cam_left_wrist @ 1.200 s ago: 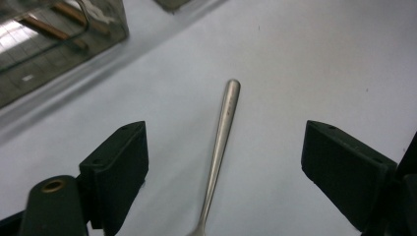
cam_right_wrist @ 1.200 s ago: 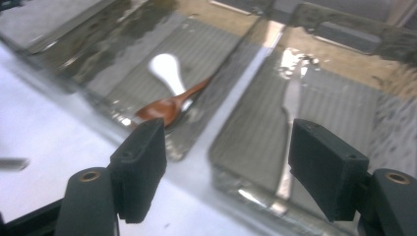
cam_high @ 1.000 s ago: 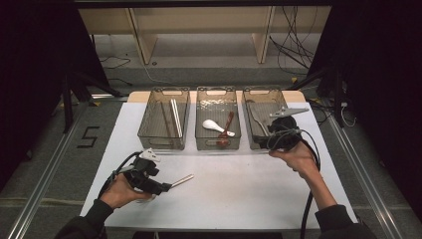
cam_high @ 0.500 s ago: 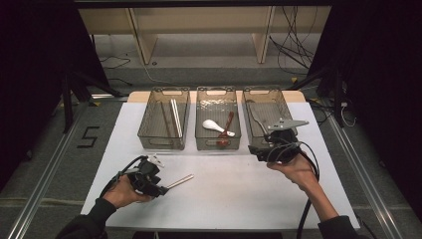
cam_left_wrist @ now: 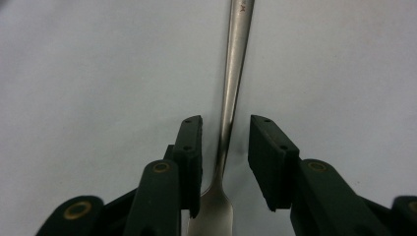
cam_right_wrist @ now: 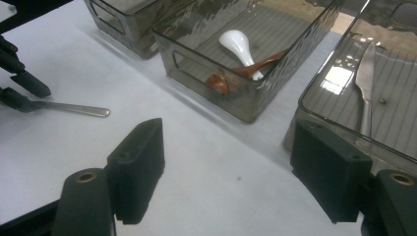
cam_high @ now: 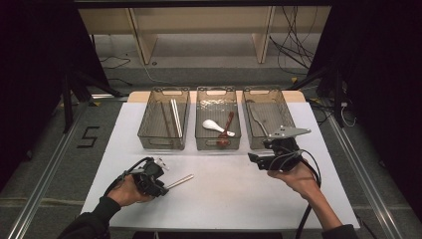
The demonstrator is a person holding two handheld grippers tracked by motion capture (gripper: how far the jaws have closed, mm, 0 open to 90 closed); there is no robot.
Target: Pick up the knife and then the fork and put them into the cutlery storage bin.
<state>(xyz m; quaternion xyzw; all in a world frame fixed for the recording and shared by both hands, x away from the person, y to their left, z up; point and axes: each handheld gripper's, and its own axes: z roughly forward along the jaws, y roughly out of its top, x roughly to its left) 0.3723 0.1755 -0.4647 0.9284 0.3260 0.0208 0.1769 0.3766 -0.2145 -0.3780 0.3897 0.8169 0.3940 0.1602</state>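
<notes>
A metal utensil lies flat on the white table, handle pointing right. My left gripper is low over it at the front left. Its jaws straddle the thin neck and have just been closing. A slim gap still shows on each side of the metal, so the pads do not press on it. My right gripper hovers in front of the right bin, jaws wide open with nothing between them. The left gripper and utensil also appear in the right gripper view.
Three smoky clear bins stand in a row at the back. The left bin holds metal sticks. In the middle bin lie a white spoon and a brown spoon. A knife rests in the right bin.
The left jaws have narrowed around the utensil's neck. The right gripper has come away from the right bin, toward the front and left, lower over the table.
</notes>
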